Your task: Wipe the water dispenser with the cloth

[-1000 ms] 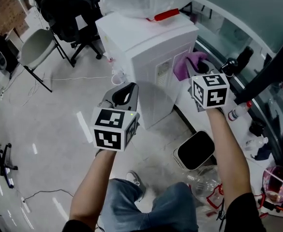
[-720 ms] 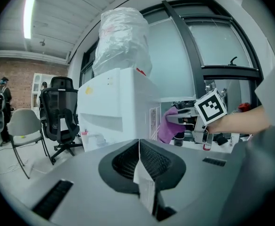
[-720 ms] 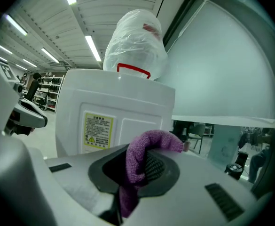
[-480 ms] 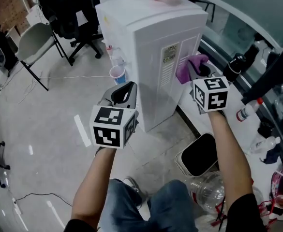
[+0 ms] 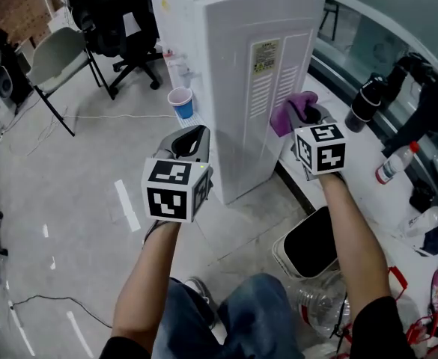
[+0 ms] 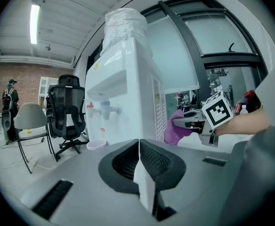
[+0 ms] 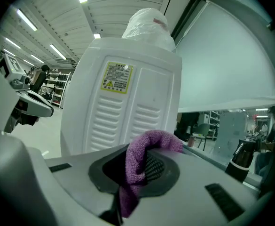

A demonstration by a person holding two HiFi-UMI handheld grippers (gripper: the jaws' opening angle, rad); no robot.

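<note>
The white water dispenser (image 5: pixel 226 58) stands on the floor with its vented back panel and yellow label toward me; it also shows in the left gripper view (image 6: pixel 128 93) and fills the right gripper view (image 7: pixel 123 98). A purple cloth (image 5: pixel 292 111) is pinched in my right gripper (image 5: pixel 302 117), which is shut on it right beside the back panel. In the right gripper view the cloth (image 7: pixel 142 166) drapes over the jaws. My left gripper (image 5: pixel 190 146) hovers by the dispenser's side wall, shut and empty, its jaws (image 6: pixel 139 168) pressed together.
A paper cup (image 5: pixel 181 102) sits by the dispenser's taps. A black office chair (image 5: pixel 110 21) and a grey folding chair (image 5: pixel 54 58) stand at the back left. A white counter (image 5: pixel 353 155) with bottles runs on the right, a black-lined bin (image 5: pixel 308 241) below it.
The view has dropped and the dispenser's back panel has come closer. My right gripper with the cloth has slid down along that panel. The left gripper has barely moved.
</note>
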